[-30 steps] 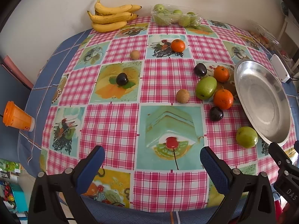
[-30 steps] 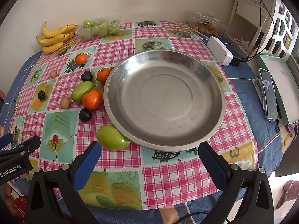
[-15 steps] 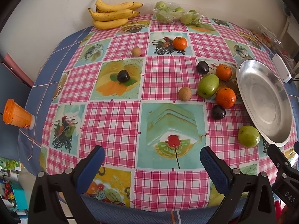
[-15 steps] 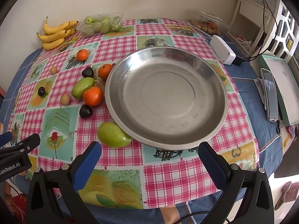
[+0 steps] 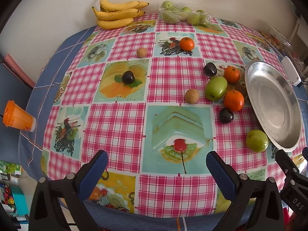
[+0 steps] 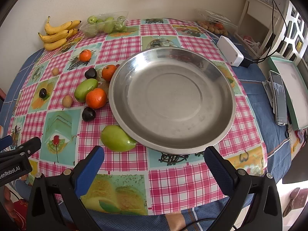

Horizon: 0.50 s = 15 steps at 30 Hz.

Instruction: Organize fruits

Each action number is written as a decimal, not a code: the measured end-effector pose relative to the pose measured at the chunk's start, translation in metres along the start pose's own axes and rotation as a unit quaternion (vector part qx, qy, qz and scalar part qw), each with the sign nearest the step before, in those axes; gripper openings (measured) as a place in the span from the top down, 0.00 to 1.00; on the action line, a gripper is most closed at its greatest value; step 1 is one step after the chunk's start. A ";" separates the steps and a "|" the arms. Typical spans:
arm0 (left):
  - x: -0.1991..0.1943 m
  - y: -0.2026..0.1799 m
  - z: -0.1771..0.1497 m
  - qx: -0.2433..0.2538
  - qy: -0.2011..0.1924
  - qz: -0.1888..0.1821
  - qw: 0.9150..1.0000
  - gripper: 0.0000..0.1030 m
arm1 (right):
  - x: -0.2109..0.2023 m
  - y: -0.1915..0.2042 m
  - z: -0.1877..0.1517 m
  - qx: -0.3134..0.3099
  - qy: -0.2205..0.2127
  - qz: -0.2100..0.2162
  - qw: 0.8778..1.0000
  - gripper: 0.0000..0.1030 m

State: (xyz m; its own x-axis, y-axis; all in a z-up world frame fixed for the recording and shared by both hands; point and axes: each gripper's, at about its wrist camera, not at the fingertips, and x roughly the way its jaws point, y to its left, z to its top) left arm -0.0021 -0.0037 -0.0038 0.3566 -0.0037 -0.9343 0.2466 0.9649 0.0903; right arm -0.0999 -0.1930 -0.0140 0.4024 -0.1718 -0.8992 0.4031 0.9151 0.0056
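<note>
Both views have eased back slightly; left gripper (image 5: pixel 156 163) and right gripper (image 6: pixel 154 159) gape empty

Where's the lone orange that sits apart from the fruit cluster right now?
The lone orange sits far across the table toward the wall, short of the bag of green fruit, right of a small brown fruit.

Pink check cloth, bright fruit

Pink-and-white checked tablecloth (image 6: pixel 123 46) with teal picture squares; yellow bananas (image 5: pixel 115 14), orange tangerines (image 6: pixel 96 98), green mangoes (image 6: pixel 116 138), dark plums (image 5: pixel 128 77), silver dish (image 6: pixel 229 88).
</note>
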 end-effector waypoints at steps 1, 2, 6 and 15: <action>0.000 0.000 0.000 0.000 0.000 0.000 1.000 0.00 | 0.000 0.000 0.000 0.000 0.000 0.000 1.000 0.00; 0.000 0.000 0.000 0.000 0.000 0.000 1.000 0.00 | 0.000 0.000 0.000 0.000 0.000 0.000 1.000 0.00; 0.000 0.000 0.000 -0.003 0.002 0.001 1.000 0.00 | 0.000 0.000 0.000 0.000 0.000 0.000 1.000 0.00; 0.000 0.000 0.000 -0.002 0.002 0.001 1.000 0.00 | 0.000 0.000 0.000 0.000 0.000 0.000 1.000 0.00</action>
State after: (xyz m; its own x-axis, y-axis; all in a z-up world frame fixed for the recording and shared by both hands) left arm -0.0019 -0.0035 -0.0040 0.3530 -0.0005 -0.9356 0.2414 0.9662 0.0906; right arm -0.1003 -0.1932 -0.0138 0.4017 -0.1717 -0.8995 0.4031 0.9151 0.0053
